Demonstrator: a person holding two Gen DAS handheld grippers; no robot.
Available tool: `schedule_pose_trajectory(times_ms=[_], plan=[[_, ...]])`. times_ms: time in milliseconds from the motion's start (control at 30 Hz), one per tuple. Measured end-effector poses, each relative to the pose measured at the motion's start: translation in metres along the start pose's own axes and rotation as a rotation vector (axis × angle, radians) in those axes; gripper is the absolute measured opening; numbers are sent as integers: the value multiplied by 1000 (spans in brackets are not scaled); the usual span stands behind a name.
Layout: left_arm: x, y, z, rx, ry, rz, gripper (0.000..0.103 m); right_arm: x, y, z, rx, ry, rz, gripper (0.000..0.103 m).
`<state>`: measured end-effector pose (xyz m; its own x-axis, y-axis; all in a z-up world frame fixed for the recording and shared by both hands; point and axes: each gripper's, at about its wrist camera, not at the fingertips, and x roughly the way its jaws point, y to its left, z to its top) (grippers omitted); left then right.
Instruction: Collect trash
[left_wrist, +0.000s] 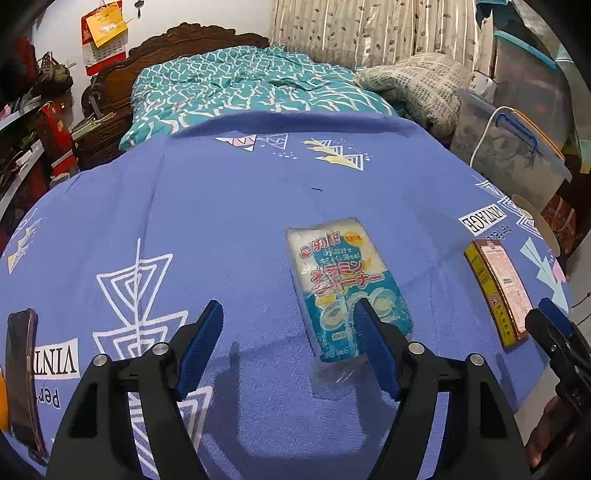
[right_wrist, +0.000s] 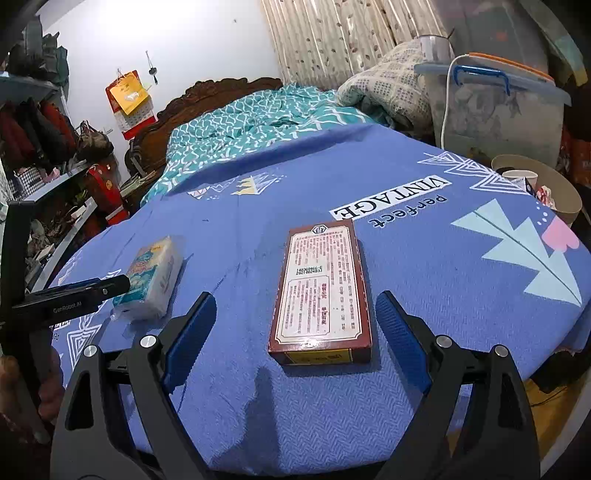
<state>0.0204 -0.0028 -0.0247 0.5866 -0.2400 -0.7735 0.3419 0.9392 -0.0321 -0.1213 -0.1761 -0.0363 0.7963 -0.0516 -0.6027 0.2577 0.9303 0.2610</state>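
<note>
A blue-and-white sponge packet lies flat on the blue bedsheet. My left gripper hovers over its near end, open; the right finger crosses the packet and no pad presses it. A flat brown-and-yellow carton lies face up between the fingers of my right gripper, which is open with gaps on both sides. The carton also shows at the right of the left wrist view, with the right gripper at its near end. The left gripper sits over the packet.
A round paper tub holding cups and scraps stands past the bed's right edge. A dark phone lies at the sheet's left edge. Teal quilt, a clear storage bin and cluttered shelves surround the bed.
</note>
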Motion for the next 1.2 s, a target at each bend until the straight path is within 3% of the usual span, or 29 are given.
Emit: schedule_pose_trajectory(times_ms=[700, 1033, 1200], plan=[[4, 35, -8, -103, -4, 65, 94, 7, -2, -1, 13, 15, 9, 88], [-2, 57, -10, -178, -7, 73, 94, 5, 2, -2, 2, 2, 8, 88], [-10, 55, -8, -162, -27, 69, 94, 5, 3, -2, -13, 4, 6, 89]])
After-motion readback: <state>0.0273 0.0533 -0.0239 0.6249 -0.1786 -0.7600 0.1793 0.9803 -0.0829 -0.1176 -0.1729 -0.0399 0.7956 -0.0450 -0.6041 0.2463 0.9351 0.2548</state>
